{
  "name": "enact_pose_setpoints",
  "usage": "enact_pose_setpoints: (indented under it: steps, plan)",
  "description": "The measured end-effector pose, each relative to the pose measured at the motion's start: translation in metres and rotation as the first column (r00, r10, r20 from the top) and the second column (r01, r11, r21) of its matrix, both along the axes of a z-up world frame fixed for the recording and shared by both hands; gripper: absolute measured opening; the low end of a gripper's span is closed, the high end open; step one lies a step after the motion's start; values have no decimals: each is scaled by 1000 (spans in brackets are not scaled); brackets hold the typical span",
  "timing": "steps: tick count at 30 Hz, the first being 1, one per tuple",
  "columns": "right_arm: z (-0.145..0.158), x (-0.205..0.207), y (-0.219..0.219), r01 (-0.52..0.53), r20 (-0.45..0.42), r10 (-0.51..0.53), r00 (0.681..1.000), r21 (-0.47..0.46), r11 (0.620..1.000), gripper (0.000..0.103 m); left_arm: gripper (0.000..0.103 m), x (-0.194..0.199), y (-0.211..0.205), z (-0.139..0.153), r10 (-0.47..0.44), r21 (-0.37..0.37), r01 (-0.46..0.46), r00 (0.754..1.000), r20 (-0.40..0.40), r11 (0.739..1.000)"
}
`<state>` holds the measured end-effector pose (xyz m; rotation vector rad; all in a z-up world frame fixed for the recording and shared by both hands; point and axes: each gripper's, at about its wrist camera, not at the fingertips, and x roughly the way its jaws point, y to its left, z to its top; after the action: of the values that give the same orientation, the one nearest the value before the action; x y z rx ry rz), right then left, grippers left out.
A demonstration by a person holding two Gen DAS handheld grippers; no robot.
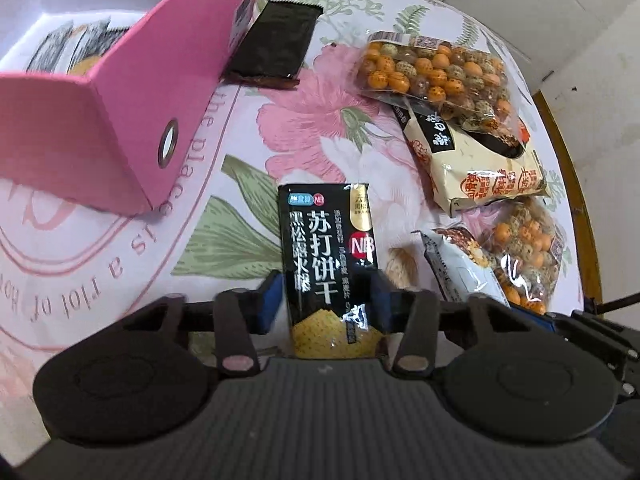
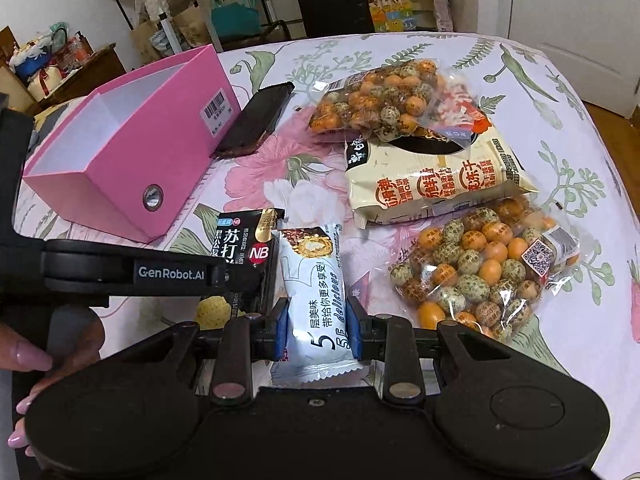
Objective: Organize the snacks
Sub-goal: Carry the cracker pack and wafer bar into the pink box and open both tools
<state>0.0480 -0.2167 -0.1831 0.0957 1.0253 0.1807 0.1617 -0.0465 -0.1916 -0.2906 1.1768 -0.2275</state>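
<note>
To the left of both tongs, the pink box [image 2: 120, 152] stands open on the floral tablecloth [image 1: 320, 92], with some packets inside and a black packet [image 1: 276, 46] leaning on its far side. The left gripper [image 1: 328, 300] holds the black soda cracker pack [image 1: 330, 264] between its blue pads. Just beside it, the right gripper [image 2: 318, 330] is closed narrowly on the white wafer bar [image 2: 316, 300]. Ahead and right of the tongs lie two clear bags of coated nuts [image 2: 480, 272] and between them a cream snack bag [image 2: 432, 184].
</note>
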Motion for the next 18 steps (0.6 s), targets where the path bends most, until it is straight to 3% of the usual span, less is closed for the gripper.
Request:
enact_pose_setpoints:
  steps: [3,6,8,9,18]
  plan:
    - [2,0,-4,14,2,-14,1000,2,1000,34,62,-2,-3,-1,-3,6,3,1000,14,1000]
    - [2,0,-8,30,-2,-30,1000,10,1000,34,63,-5,-8,-2,-32,42,30,999,33,999]
    - [0,1,-10,33,-10,-33,999,12,999,34,56,-8,-12,-2,-56,78,52,997,48,996]
    - [-2,1,-10,33,-16,-33,999,11,999,34,48,-9,-14,-1,-77,90,72,995,57,993]
    - [9,-10,1,4,-14,-4,1000,6,1000,34,46,-17,-6,13,-122,77,122,993,-13,989]
